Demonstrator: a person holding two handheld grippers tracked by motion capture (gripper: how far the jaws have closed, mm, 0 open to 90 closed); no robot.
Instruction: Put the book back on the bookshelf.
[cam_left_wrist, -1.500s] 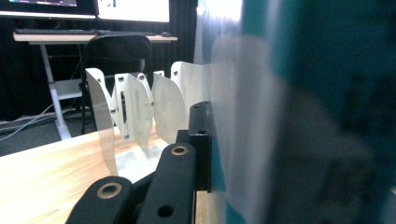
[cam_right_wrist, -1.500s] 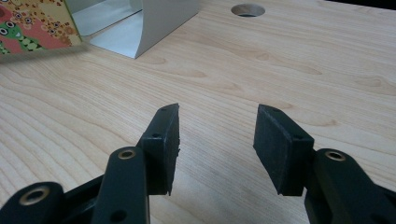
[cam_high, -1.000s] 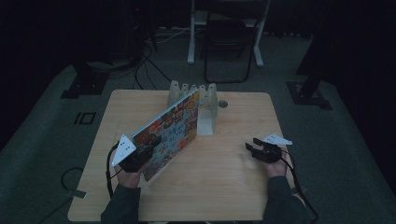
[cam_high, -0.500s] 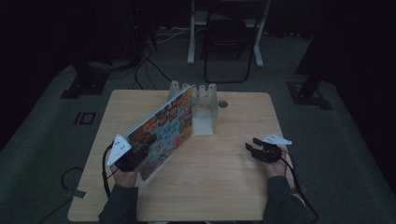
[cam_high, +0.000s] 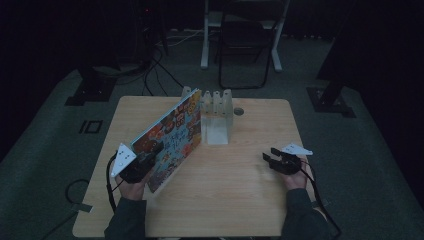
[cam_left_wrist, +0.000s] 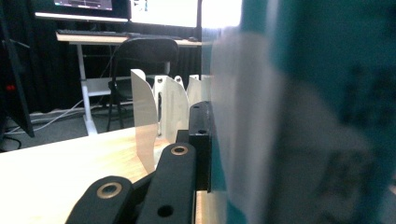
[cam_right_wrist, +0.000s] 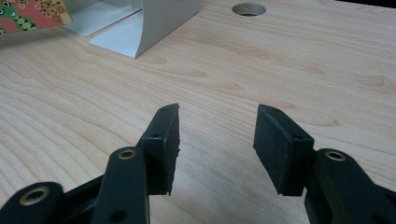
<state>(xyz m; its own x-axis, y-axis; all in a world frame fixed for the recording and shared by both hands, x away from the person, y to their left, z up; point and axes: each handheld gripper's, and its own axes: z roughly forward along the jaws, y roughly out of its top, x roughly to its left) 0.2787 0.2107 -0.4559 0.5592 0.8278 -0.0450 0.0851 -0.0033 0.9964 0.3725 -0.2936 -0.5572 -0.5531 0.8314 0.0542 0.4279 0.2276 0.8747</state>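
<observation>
A thin book with a colourful cartoon cover (cam_high: 175, 134) stands tilted on its long edge at the table's left. My left gripper (cam_high: 149, 161) is shut on its near corner. In the left gripper view one black finger (cam_left_wrist: 200, 140) presses the blurred teal cover (cam_left_wrist: 317, 116); the other finger is hidden behind the book. The book's far end reaches the white slotted rack (cam_high: 218, 114) at the back middle, whose dividers (cam_left_wrist: 161, 112) show ahead. My right gripper (cam_high: 268, 158) rests low over the right side of the table, open, with bare wood between its jaws (cam_right_wrist: 217, 126).
The wooden table (cam_high: 240, 200) has a round cable hole (cam_high: 238, 111) just right of the rack, also seen as the hole (cam_right_wrist: 249, 8). A black chair (cam_high: 245, 45) and a white desk leg stand beyond the far edge. Cables lie on the dark floor at left.
The book has tipped up more steeply onto its edge, and its far end has swung closer to the rack. The right gripper has stayed where it was.
</observation>
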